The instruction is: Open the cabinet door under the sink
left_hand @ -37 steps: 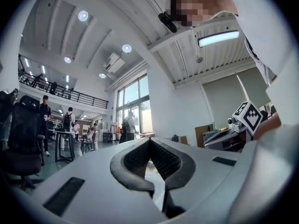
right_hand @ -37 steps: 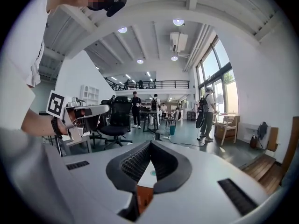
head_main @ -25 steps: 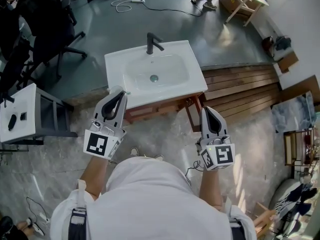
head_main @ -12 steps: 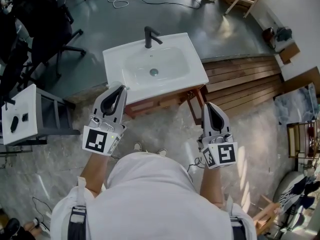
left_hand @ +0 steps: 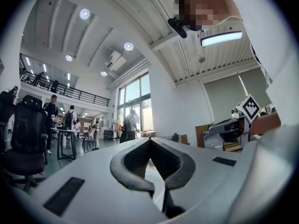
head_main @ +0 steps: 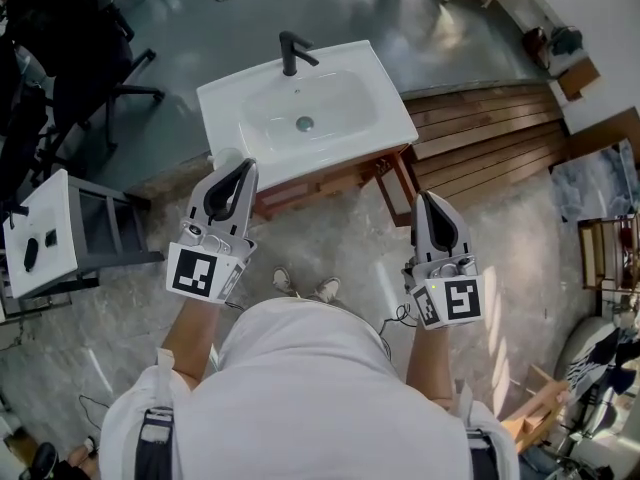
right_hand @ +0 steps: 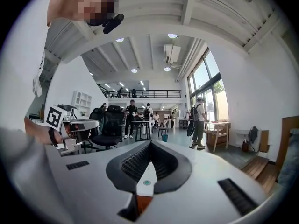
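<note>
My left claw (head_main: 244,167) is pressed together on nothing, its tip in line with the front-left corner of the sink (head_main: 390,118), at 11 o'clock. My right claw (head_main: 430,199) is closed and empty too, at 1 o'clock, near the sink's front-right corner. The cabinet (head_main: 325,184) sits under the sink at 12 o'clock. Only its wooden front edge shows from above, so I cannot tell how its door stands.
</note>
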Motion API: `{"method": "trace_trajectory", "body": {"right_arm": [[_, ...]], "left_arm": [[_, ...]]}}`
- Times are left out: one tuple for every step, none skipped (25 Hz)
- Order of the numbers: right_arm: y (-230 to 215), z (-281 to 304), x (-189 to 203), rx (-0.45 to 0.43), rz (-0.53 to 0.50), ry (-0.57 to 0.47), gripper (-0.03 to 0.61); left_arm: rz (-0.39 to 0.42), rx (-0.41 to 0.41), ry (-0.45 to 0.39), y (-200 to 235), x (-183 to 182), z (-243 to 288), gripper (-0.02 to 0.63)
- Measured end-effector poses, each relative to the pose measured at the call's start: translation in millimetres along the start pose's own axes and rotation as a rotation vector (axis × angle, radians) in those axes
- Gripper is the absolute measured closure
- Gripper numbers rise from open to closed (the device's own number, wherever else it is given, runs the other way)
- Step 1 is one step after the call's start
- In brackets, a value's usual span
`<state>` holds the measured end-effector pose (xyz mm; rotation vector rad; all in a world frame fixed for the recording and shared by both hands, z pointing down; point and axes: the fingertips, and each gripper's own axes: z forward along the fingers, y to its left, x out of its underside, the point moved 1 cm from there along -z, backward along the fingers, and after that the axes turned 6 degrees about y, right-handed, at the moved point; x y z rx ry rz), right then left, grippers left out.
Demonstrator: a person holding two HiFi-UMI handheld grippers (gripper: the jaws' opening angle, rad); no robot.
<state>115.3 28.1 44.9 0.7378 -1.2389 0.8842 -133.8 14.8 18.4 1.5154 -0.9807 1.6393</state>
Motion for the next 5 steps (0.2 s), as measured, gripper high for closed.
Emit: {"method": "trace_trajectory", "body": {"right_arm": [[-1.1,-0.7,0.4,0.005,0.000,0.001,0.545],[-2.1,-1.4,0.8,0.009,0.001,0.002,0.545],[-3.0,-2.1,1.2,0.013,0.001,0.003,0.545],[-3.7,-2.9,1.6,0.015,0.002,0.004,0.545],[-4.4,-3.6,2.1,0.018,0.003,0.005,0.545]], "left_arm": [[-0.001,0.001,0.000,0.5,0.2,0.9,0.607],[-0.003,0.000,-0.002,1.5,-0.1,1.8,0.607],[-0.006,-0.002,-0.005,2.7,-0.6,2.5,0.607],[-0.011,-0.003,-0.007,3.8,-1.1,3.2,0.607],[-0.016,-0.004,-0.010,4.9,-1.5,3.8,0.607]]}}
